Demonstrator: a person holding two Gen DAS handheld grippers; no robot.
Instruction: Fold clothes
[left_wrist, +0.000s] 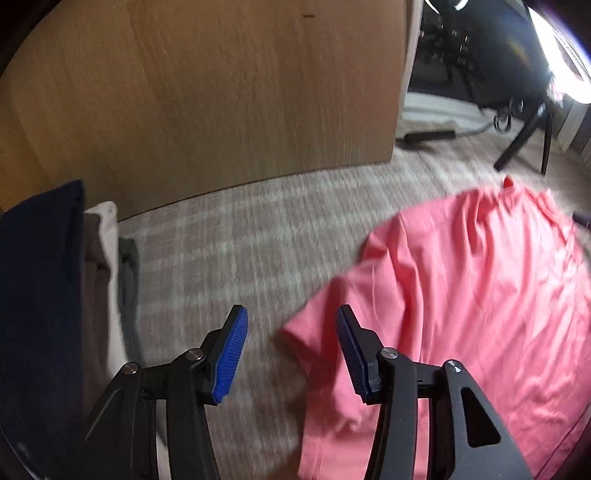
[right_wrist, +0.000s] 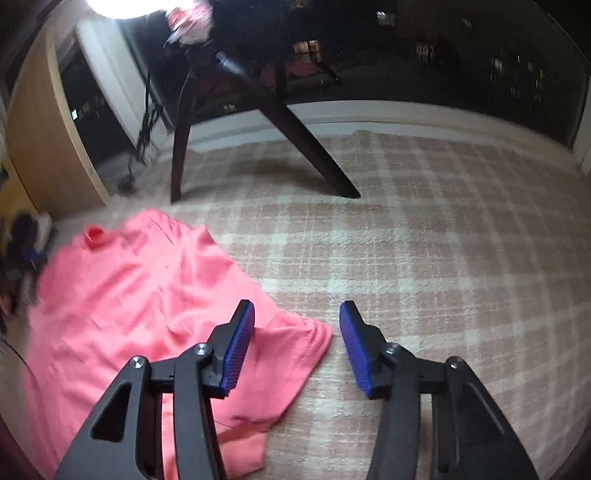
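Occlusions / cutoffs
Pink shirt (left_wrist: 461, 295) hem cut by frame edge; folded stack (left_wrist: 55, 295) cropped left; dark clutter (right_wrist: 22, 240) too blurred to identify.

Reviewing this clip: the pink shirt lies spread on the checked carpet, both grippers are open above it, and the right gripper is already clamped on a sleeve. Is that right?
Not quite. The right gripper is not clamped on anything: in the right wrist view its jaws stand wide apart over the sleeve edge. The rest holds: the pink shirt lies spread on the checked carpet, and the left gripper is open too.
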